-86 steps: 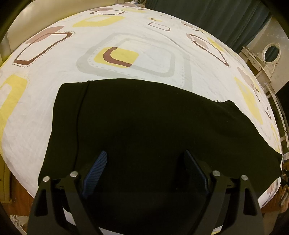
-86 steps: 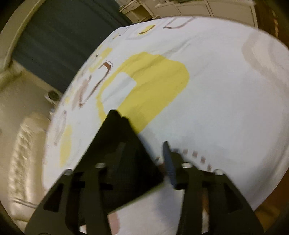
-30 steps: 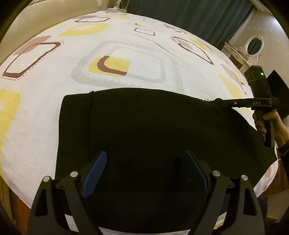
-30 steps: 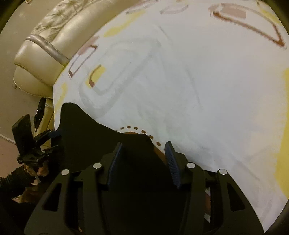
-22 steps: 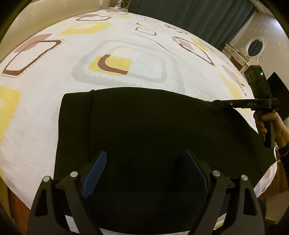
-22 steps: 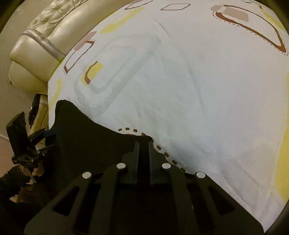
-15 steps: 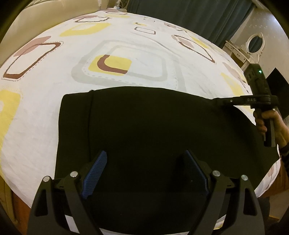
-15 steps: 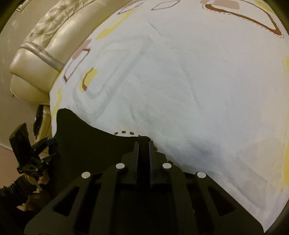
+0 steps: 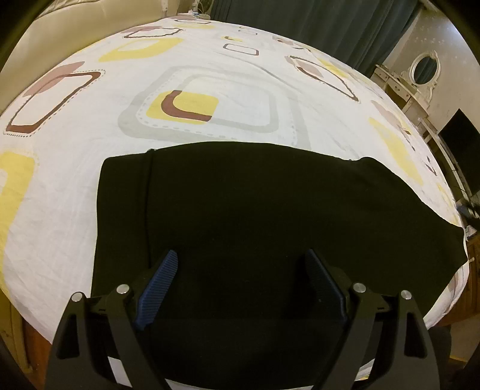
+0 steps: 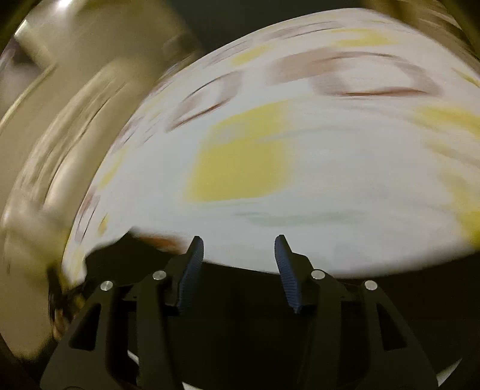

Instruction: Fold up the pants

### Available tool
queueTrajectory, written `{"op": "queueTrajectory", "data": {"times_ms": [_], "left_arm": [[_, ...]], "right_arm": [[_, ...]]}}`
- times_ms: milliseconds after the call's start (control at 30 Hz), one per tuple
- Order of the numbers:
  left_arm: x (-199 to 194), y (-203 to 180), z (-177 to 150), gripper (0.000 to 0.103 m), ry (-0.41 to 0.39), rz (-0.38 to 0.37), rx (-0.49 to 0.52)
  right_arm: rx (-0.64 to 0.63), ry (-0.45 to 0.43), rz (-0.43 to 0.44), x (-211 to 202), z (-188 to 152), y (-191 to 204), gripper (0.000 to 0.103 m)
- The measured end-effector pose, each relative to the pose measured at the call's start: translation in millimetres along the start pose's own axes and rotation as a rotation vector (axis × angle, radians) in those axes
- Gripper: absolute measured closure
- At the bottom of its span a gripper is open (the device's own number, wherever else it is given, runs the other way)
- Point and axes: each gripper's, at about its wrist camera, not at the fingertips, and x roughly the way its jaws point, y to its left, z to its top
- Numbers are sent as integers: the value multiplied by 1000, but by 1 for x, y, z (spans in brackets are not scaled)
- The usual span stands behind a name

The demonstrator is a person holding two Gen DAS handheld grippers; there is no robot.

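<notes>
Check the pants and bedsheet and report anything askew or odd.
Nothing is spilled or damaged. The black pants lie flat on the patterned bedsheet, but their right end runs off the bed's edge. The right wrist view is motion-blurred.

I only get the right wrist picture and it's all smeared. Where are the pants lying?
Observer: The black pants lie flat on the patterned bedsheet, near its close edge.
Operator: Is the other tool holding them?
Observer: No. The left gripper hangs over them with its jaws wide apart and no cloth pinched.
Operator: My tool's jaws stand apart; did they let go?
Observer: The right gripper has just been opening; nothing shows between its jaws, only dark cloth below them.
Operator: Anything beyond the bed?
Observer: A dark curtain behind it, and an oval mirror to the right.
</notes>
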Motion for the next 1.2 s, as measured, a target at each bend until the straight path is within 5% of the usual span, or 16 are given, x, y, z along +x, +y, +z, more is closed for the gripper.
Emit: {"op": "queueTrajectory", "data": {"times_ms": [200, 367, 733, 800, 833, 867, 1200], "left_arm": [[1, 0, 1, 17, 1, -3, -4], [1, 0, 1, 17, 5, 0, 0], [2, 0, 1, 17, 6, 2, 5], [1, 0, 1, 17, 6, 0, 3], [1, 0, 2, 17, 6, -1, 2], [1, 0, 1, 17, 6, -2, 2], [2, 0, 2, 17, 6, 3, 5]], "right_arm": [[525, -314, -116, -135, -52, -185, 51], [707, -321, -122, -150, -95, -248, 51], [650, -190, 14, -94, -100, -221, 50], [644, -193, 7, -87, -95, -214, 59], [644, -187, 1, -85, -94, -213, 80], [633, -158, -25, -81, -90, -209, 90], [456, -242, -108, -120, -68, -140, 94]]}}
